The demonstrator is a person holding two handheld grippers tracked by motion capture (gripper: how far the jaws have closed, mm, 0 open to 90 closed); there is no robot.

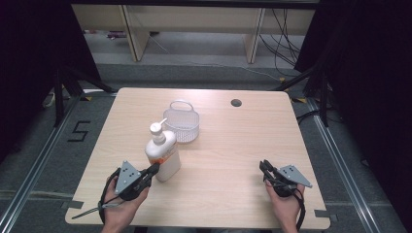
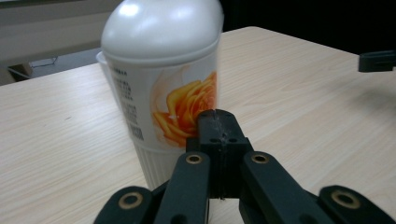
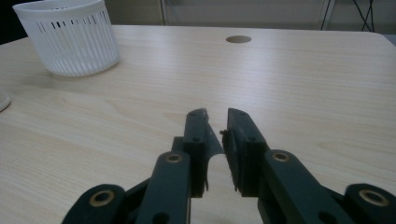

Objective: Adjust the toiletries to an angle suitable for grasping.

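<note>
two hand-held grippers rest low near the desk's front edge, one toward each front corner. the left hand-held gripper (image 1: 151, 171) has its jaws pressed together with nothing between them, tips just at the lower side of the bottle (image 1: 163, 154) — in the left gripper view the closed tips (image 2: 218, 122) sit right against the rose label, touching or nearly so; i cannot tell which. the bottle (image 2: 161, 79) is a white pump bottle standing upright, left of the desk's middle and nearer the front edge. just behind it, toward the back edge, stands an empty white basket (image 1: 181, 124) with its handle up; bottle and basket look almost touching from above.

the right hand-held gripper (image 1: 266, 168) lies well apart from both, its jaws a little apart and holding nothing; in its own view the tips (image 3: 217, 116) point across bare desk (image 3: 299, 79) toward the basket (image 3: 70, 39) at the far left.

judging from this, the step in hand is the approach to the bottle — no grasp is made yet. the likely aim is the basket. the next move calls for the left jaws to spread wide enough for the bottle's body, close around it low and square, then lift it clear of the basket's rim without tipping.
</note>
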